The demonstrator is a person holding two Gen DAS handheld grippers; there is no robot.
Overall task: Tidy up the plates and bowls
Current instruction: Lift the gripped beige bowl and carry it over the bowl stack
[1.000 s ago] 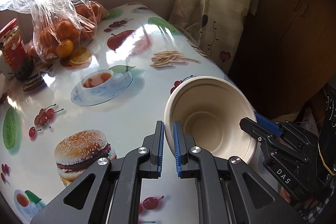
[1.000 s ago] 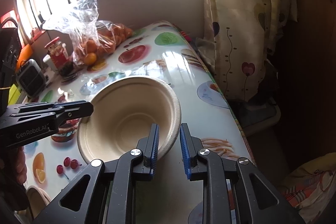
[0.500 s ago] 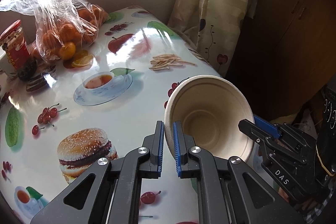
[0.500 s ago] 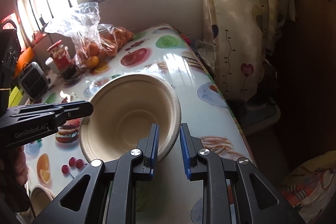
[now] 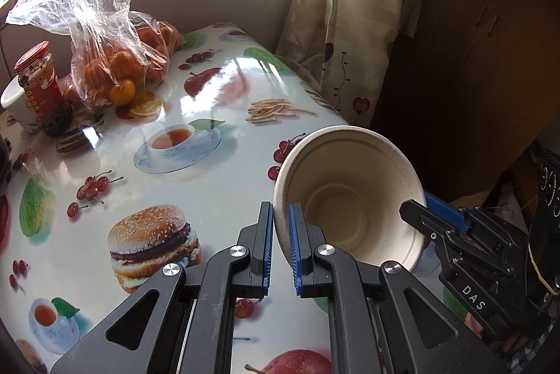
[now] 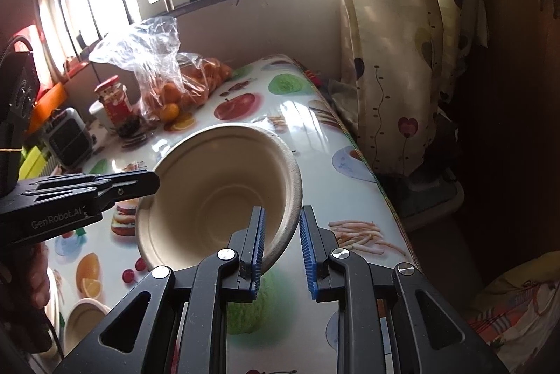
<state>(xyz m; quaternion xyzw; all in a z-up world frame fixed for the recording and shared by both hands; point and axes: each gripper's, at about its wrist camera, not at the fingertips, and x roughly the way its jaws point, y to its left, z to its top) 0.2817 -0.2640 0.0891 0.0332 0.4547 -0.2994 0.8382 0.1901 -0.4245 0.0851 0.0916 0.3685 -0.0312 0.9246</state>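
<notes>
A beige paper bowl (image 5: 350, 195) is held tilted in the air above the table (image 5: 217, 192), between my two grippers. My left gripper (image 5: 280, 227) is shut on its left rim. My right gripper (image 6: 281, 228) straddles the bowl's right rim (image 6: 224, 195) with its jaws spread a little wider than the rim, so it is open. The right gripper also shows at the right of the left wrist view (image 5: 434, 216). The left gripper shows at the left of the right wrist view (image 6: 140, 181). Another beige bowl (image 6: 82, 318) stands at the table's near left corner.
A plastic bag of oranges (image 5: 115, 59), a red-lidded jar (image 5: 36, 83) and a white cup (image 5: 15, 104) stand at the table's far left. A curtain (image 5: 336, 23) hangs past the right edge. A small grey heater (image 6: 68, 136) is at the left.
The bowl has risen and tilted a little with both grippers. My right gripper's jaws have spread apart from the rim. My left gripper stays shut on it.
</notes>
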